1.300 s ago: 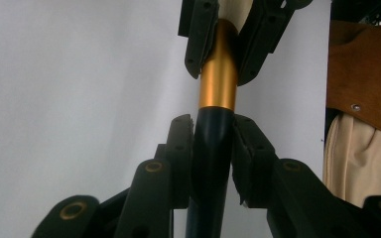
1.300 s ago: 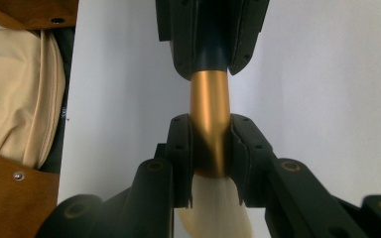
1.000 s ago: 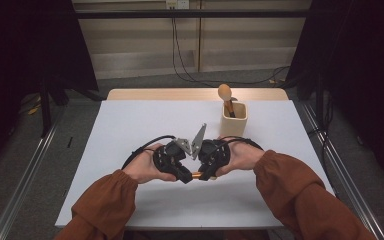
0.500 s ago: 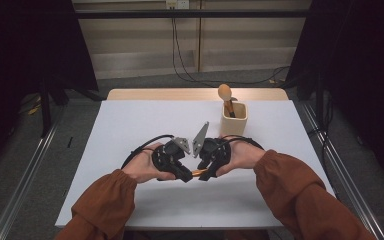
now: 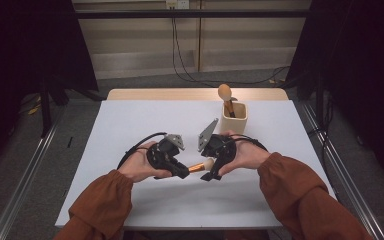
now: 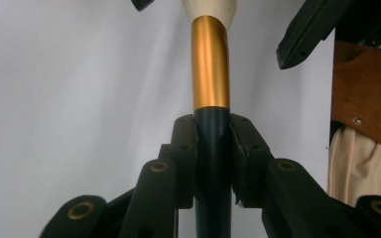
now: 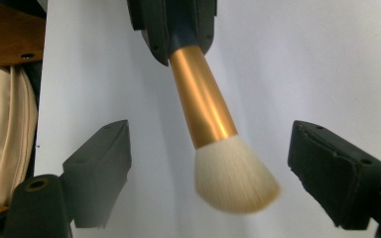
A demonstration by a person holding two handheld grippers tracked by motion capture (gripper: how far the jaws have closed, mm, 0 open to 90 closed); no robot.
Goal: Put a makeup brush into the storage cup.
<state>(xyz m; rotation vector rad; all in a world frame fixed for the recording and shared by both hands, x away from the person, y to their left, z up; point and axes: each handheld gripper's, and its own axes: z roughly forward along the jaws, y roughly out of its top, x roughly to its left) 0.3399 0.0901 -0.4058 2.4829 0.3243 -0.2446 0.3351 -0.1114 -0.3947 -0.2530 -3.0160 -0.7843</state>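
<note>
Left claw (image 5: 180,171) was what we noted first: its two black jaws were clamped on the dark navy handle of a makeup brush with a gold metal ferrule and a cream bristle head (image 5: 198,166), and in the left gripper view the pads (image 6: 184,148) pressed the handle from both sides just below the ferrule. The brush (image 6: 210,69) ran straight out from that grip, its gold ferrule catching the light.

Across from it we saw the right claw (image 5: 213,169), whose jaws had just been opening and stood wide apart. In the right gripper view the cream bristles (image 7: 234,173) hung in the gap between the two black pads (image 7: 99,168), touching neither (a clear margin showed on each side). The left claw (image 7: 171,25) showed at the top of that view, closed on the handle.

From the high view we placed the brush near the middle of the white rectangular surface (image 5: 130,120), lying roughly level between the two claws and held above the sheet, bristles toward the person's right. Both hands, in rust-brown sleeves (image 5: 100,200), came in from the near edge.

Farther back, toward the right, a cream square holder (image 5: 234,118) stood on the surface with a second brush, round-headed and tan (image 5: 225,93), upright in it, well apart from the claws.
</note>
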